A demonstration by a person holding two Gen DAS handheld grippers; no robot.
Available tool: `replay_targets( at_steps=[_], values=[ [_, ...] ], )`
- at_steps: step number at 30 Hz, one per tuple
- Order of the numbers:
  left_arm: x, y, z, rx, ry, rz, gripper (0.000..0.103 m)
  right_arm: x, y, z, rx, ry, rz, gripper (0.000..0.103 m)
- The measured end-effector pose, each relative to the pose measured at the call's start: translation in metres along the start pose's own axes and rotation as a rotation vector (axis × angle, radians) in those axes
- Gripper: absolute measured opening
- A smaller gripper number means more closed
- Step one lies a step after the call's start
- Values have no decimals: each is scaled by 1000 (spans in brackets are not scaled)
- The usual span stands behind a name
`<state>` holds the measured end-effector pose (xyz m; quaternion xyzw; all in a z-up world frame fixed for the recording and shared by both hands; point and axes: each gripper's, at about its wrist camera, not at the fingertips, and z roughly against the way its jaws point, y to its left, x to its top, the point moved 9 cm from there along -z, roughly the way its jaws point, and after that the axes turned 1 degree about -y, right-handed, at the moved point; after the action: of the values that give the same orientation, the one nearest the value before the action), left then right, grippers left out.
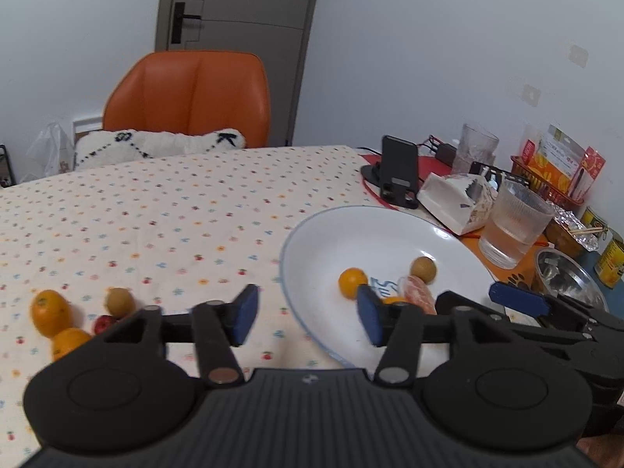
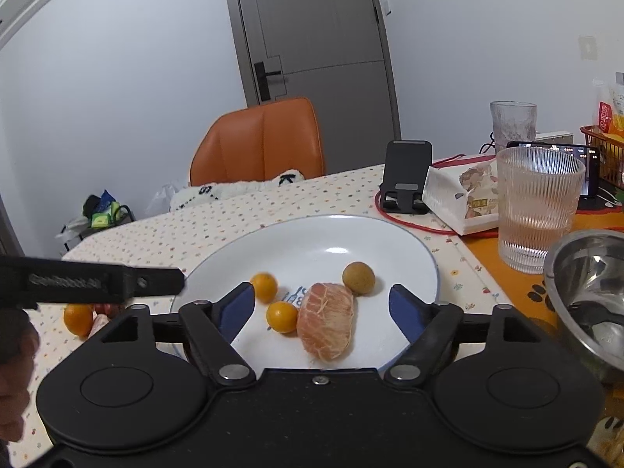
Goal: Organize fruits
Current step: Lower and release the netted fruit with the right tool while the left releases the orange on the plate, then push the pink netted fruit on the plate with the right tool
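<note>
Right wrist: right gripper (image 2: 318,308) open over plate (image 2: 409,245), peeled citrus (image 2: 327,321) between fingers.

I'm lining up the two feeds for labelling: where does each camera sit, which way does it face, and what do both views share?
Left wrist: sits behind the open left gripper, facing across the tablecloth toward the orange chair; the right gripper intrudes at right.
Right wrist: sits behind the open right gripper, over the white plate; the left gripper's body crosses its left edge.
Shared: plate, peeled citrus, chair, ribbed glass.
</note>
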<state>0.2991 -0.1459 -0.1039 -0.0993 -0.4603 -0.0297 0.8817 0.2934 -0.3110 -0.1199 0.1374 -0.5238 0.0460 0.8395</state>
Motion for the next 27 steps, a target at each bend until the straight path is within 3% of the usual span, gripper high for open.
replay_targets(
  at_steps=[4,7,16,27],
  values=[
    [-1,15,10,36,-6,11,76,0,5,3,-12,-5,2,87],
    [-2,27,17,69,-12,21,82,2,12,7,-1,-18,7,94],
    [-4,49,42,135,-44,23,91,3,36,13,20,-14,34,100],
    [-11,71,69,166,-61,41,92,5,57,21,67,-18,19,103]
  ],
)
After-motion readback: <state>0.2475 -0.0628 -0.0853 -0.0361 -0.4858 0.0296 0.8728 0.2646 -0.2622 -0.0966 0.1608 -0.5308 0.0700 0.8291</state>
